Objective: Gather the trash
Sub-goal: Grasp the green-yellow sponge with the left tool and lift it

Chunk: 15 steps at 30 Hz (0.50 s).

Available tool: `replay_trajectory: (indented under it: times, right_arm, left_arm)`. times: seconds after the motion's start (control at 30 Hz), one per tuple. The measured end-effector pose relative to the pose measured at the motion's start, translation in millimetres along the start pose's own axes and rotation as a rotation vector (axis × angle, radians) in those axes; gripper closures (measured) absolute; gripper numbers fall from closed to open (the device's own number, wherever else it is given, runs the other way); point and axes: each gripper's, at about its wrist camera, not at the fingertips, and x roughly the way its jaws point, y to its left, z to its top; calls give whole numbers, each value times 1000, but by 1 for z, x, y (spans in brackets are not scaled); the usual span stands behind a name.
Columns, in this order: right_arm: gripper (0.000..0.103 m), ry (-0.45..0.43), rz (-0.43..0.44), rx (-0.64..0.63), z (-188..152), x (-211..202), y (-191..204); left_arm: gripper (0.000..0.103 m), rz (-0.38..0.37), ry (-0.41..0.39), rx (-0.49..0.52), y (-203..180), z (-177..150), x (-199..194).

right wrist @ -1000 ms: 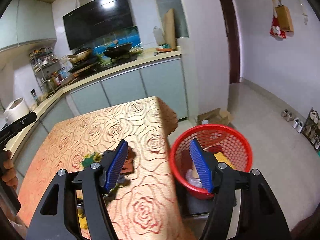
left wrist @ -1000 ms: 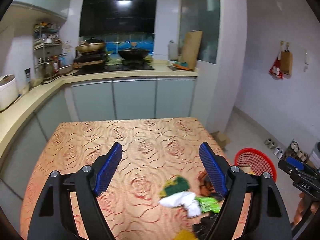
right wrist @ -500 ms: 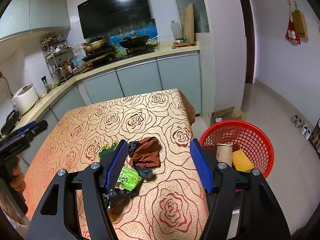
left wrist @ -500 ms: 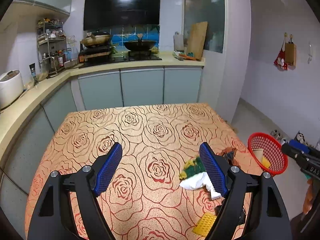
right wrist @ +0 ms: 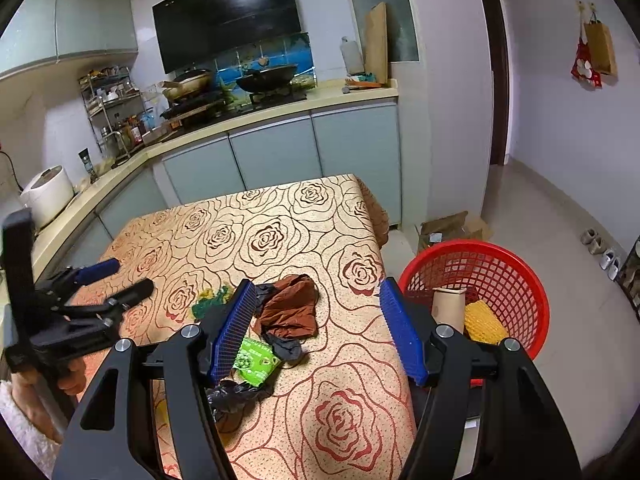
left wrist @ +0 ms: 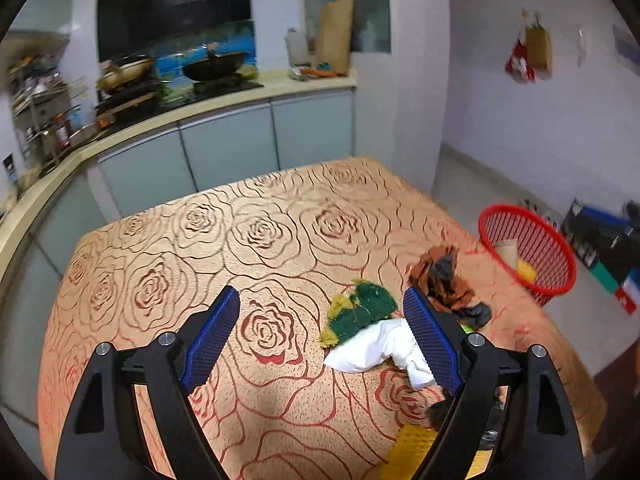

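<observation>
Trash (right wrist: 286, 312) lay heaped near the table's (right wrist: 280, 216) right edge, basket (right wrist: 516, 268) just beyond; both grippers, left (left wrist: 320, 340) and right (right wrist: 316, 320), hovered spread apart, empty; next call looked like closing on a scrap.

Grey cabinets (right wrist: 276, 152), pale walls (right wrist: 560, 120), tiled floor (right wrist: 540, 216)

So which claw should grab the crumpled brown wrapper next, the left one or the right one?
Probably the right claw. It is open, with the crumpled brown wrapper lying between its fingers, and the red mesh basket is just beside it. The left claw, also open, faces the white crumpled tissue.
</observation>
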Motion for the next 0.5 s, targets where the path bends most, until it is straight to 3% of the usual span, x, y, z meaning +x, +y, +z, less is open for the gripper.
replay_trajectory:
  times: [0.5]
  right_arm:
    - [41,16,-12,12,4,17,-9]
  left_arm:
    - [22,-42,100,79,-9,-6,65]
